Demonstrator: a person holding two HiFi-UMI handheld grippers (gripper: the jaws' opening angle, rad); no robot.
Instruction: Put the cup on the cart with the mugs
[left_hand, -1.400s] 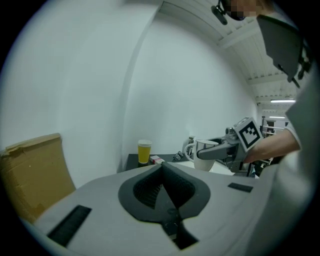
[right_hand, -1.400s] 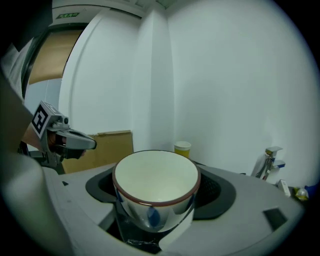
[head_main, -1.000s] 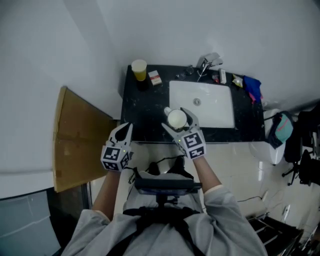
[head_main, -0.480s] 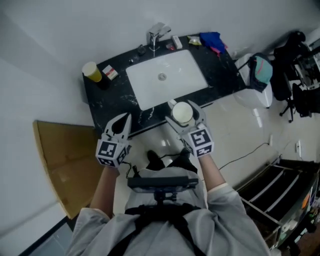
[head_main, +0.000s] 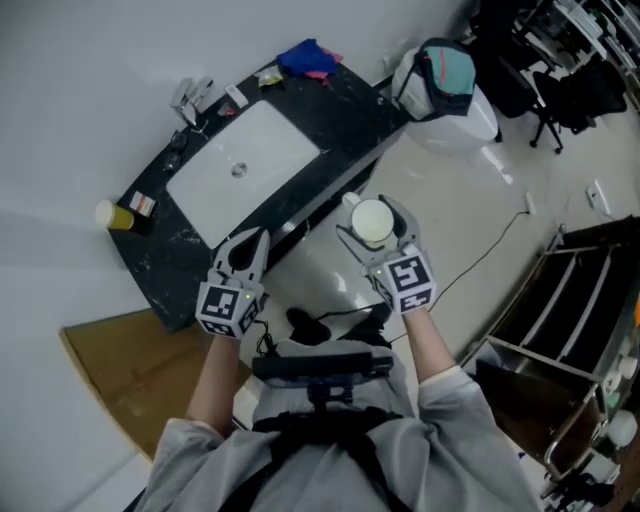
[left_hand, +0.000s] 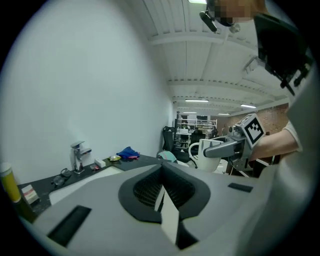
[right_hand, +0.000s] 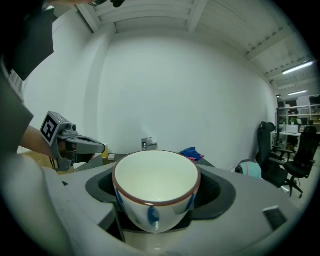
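A white cup (head_main: 372, 221) with a brown rim and blue marks sits upright between the jaws of my right gripper (head_main: 373, 214), which is shut on it. In the right gripper view the cup (right_hand: 156, 186) fills the middle, empty inside. The left gripper view shows the cup (left_hand: 210, 149) from the side with its handle. My left gripper (head_main: 249, 246) hangs to the left of the cup, shut and holding nothing; its jaws meet in the left gripper view (left_hand: 162, 196). A dark metal cart frame (head_main: 562, 322) stands at the right; I see no mugs on it.
A black counter (head_main: 330, 110) with a white sink (head_main: 240, 168), a faucet (head_main: 190, 95), a yellow bottle (head_main: 114, 213) and a blue cloth (head_main: 305, 57) lies upper left. A white bin (head_main: 447, 90) stands beside it. Office chairs (head_main: 560, 70) stand at the top right, a brown panel (head_main: 105, 370) lower left.
The whole view has swung: the counter has slid to the upper left and the cart frame has come in at the right. Both grippers keep their pose, and the cup stays held.
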